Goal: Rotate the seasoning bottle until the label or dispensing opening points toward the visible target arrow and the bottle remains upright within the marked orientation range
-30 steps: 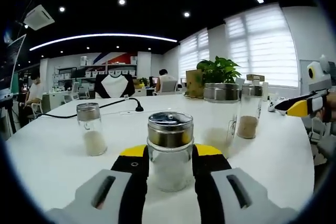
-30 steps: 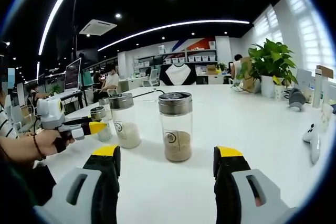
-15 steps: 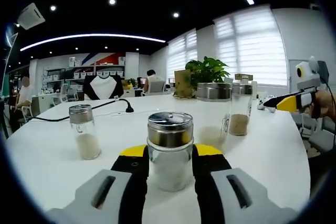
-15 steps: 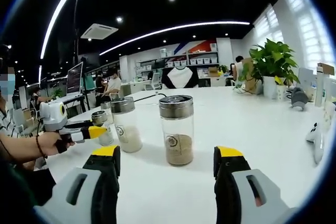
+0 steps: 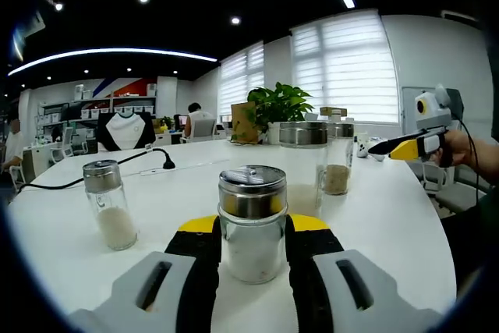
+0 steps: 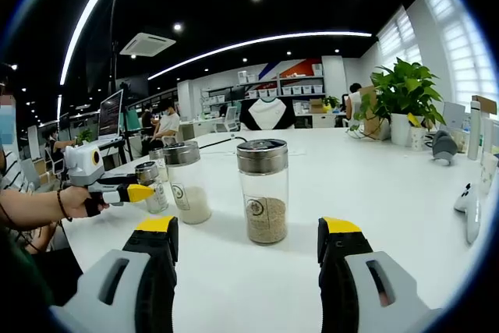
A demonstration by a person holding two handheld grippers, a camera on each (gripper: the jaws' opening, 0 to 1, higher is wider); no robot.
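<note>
- We have the left gripper (image 5: 251, 251) pinching the seasoning bottle (image 5: 252, 222), one jaw against each side of the glass, low on the body so the bottle can be turned about its own axis without tipping.
- The bottle stands upright on the white table (image 5: 374, 216), right in front of us in the left gripper view, its metal shaker lid (image 5: 252, 190) level (we can make out small marks on top, but not which way the opening faces).
- We see no target arrow or marked range on the table, so we cannot judge how much turning is left.
- Our right gripper (image 6: 245, 271) is spread wide and holds nothing; it sits short of a taller bottle of brown seasoning (image 6: 264, 190), apart from it, probably just waiting.
- A third bottle (image 5: 111, 204) with pale contents stands well clear to the side, out of the way of the turn.
</note>
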